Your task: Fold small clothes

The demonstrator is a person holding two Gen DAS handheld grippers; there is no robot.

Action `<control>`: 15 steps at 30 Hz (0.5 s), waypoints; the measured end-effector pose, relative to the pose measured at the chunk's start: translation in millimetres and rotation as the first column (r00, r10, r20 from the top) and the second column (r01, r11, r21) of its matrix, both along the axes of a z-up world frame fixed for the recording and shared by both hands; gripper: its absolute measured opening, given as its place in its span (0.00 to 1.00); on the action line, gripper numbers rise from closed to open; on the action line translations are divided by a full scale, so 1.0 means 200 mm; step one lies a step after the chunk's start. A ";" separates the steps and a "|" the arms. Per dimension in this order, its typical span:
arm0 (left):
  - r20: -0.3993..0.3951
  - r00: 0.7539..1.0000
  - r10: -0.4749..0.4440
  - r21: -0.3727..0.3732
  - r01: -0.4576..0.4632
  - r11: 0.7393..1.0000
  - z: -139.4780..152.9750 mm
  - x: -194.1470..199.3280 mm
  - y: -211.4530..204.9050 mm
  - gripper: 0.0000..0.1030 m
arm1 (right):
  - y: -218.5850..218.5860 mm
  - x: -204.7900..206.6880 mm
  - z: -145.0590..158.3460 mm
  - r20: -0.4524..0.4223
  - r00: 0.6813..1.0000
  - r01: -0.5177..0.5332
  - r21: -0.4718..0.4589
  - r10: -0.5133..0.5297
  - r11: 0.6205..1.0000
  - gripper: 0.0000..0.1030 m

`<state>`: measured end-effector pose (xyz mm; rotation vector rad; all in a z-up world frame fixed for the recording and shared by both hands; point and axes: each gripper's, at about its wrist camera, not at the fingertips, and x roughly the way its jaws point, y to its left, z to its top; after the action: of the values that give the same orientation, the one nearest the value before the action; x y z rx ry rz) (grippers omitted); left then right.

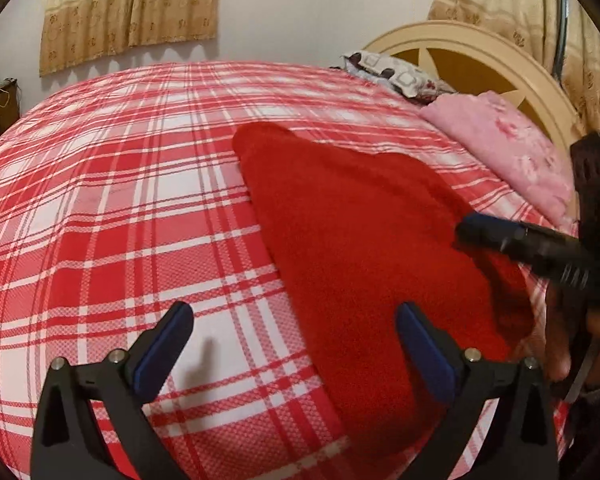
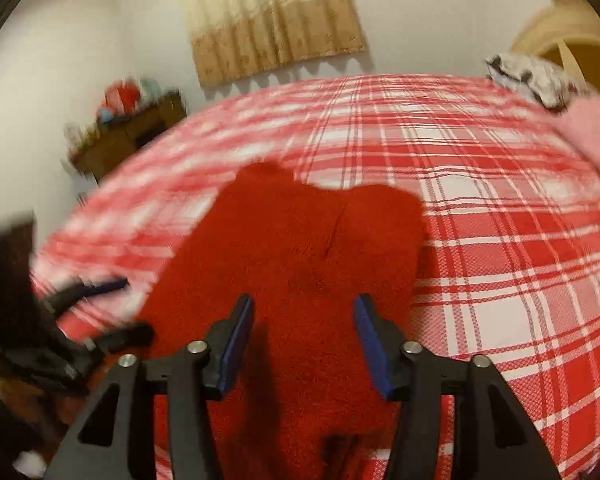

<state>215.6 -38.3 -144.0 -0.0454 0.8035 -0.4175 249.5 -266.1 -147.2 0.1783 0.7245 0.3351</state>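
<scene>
Blue-padded fingers of the left gripper (image 1: 294, 344) stood wide apart nearest the lens, holding nothing, one finger over bare plaid and the other over the near edge of the red garment (image 1: 364, 240). In its own view the right gripper (image 2: 304, 340) was likewise parted, somewhat less widely, empty, hovering just above the middle of the cloth. The risk from here, as I judged it, lay in the thick fleecy pile: a pinch taken in the middle rather than at an edge would probably gather a bunched hump and drag the whole piece across the plaid bedsheet (image 1: 100, 208) instead of lifting a clean fold. The sheet itself might also be caught between the pads, since red lay on red and the boundary was hard to read. The blur in the right view suggested quick motion, which would make a missed edge likelier. The garment lay spread flat on the bed, plain red and fuzzy, with two rounded lobes at its far end and a faint crease between them; what kind of garment it was could not be told.
</scene>
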 end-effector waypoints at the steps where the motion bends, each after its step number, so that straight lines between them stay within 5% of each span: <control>1: -0.005 1.000 -0.003 -0.017 0.003 1.000 0.00 0.00 0.00 1.00 | -0.04 0.01 0.02 0.007 1.000 0.014 0.034 -0.014 0.999 0.59; 7: -0.050 0.999 -0.019 -0.132 0.012 0.991 -0.01 0.04 0.00 1.00 | -0.24 0.20 -0.01 -0.092 0.994 0.079 0.161 -0.065 0.984 0.64; 15: -0.109 0.992 -0.059 -0.157 0.042 0.987 -0.08 0.07 -0.05 0.92 | -0.35 0.43 -0.25 -0.258 0.966 0.123 0.337 -0.035 0.933 0.64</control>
<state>228.9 -48.7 -159.3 -0.1947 0.8848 -0.5281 335.5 -335.2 -197.1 0.5969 0.8985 0.3670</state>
